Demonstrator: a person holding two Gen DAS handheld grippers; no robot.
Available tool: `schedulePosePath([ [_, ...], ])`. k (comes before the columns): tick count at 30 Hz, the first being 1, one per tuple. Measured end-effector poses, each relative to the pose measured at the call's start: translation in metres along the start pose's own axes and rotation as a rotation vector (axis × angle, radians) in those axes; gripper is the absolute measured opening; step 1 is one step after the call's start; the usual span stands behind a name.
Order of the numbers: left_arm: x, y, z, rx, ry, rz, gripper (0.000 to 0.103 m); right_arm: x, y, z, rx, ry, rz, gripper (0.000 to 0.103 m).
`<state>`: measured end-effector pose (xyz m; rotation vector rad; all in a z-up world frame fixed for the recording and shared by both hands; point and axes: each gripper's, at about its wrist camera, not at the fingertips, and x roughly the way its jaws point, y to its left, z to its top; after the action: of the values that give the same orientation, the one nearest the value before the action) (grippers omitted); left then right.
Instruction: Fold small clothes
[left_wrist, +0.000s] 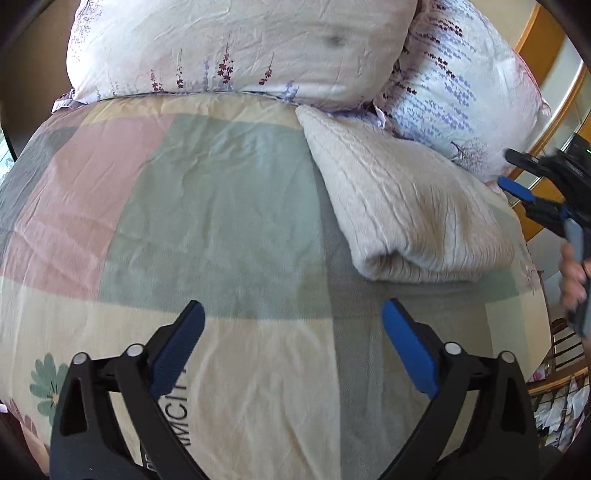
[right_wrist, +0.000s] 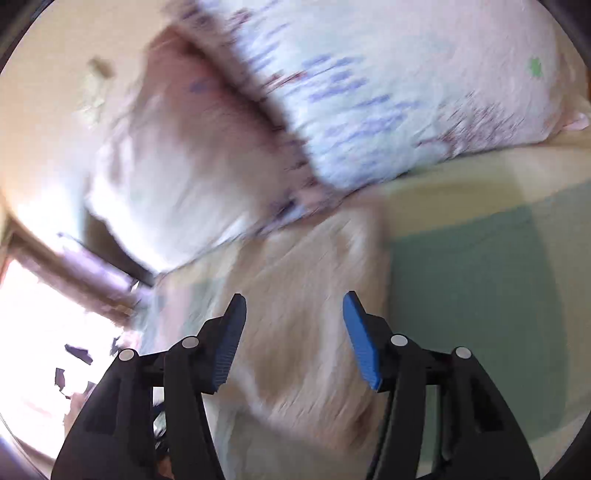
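On the bed, right of centre in the left wrist view: folded garment, beige, ribbed or crinkled cloth, lying flat on the quilt. Its rolled fold edge faces the camera; its far corner touches the pillows.

Quilt: patchwork blocks of pink, sage green, cream and grey; a daisy print and partly legible lettering at the near edge, between the left gripper's arms.

Pillows: two, floral print, at the head of the bed. Pale one with purple sprigs lies across the quilt's far edge; second one, white with lilac and dark flower rows, sits to its right, just behind the garment.

Left gripper: black arms, blue pads, fingers spread wide, nothing between them. It hovers above the quilt, near the garment's fold edge but apart from it.

Right gripper: fingers set moderately apart, nothing between them. Its view is heavily motion-blurred; the garment lies beneath and ahead of the fingers, contact not determinable. The lilac pillow fills the upper frame. From the left wrist view this gripper appears at the right edge, beyond the garment, held by a hand.

Wooden bed frame: visible past the pillows at right.
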<state>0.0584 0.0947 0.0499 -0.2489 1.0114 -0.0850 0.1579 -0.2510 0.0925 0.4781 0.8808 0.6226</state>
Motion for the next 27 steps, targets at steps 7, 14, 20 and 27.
schedulePosePath([
  [7, 0.013, -0.024, -0.01, 0.05, 0.044, 0.003, 0.1, 0.04, -0.021, -0.046, 0.025, 0.115, -0.153, 0.056],
  [14, 0.032, -0.05, -0.018, 0.094, 0.066, 0.051, 0.1, -0.019, 0.013, -0.1, -0.143, -0.062, -0.4, 0.091],
  [20, 0.045, -0.071, -0.029, 0.191, 0.05, 0.205, 0.101, 0.018, 0.014, -0.161, -0.209, 0.026, -0.519, 0.091],
  [27, 0.045, -0.07, -0.028, 0.17, 0.048, 0.215, 0.101, 0.025, 0.024, -0.174, -0.261, 0.059, -0.611, 0.102],
])
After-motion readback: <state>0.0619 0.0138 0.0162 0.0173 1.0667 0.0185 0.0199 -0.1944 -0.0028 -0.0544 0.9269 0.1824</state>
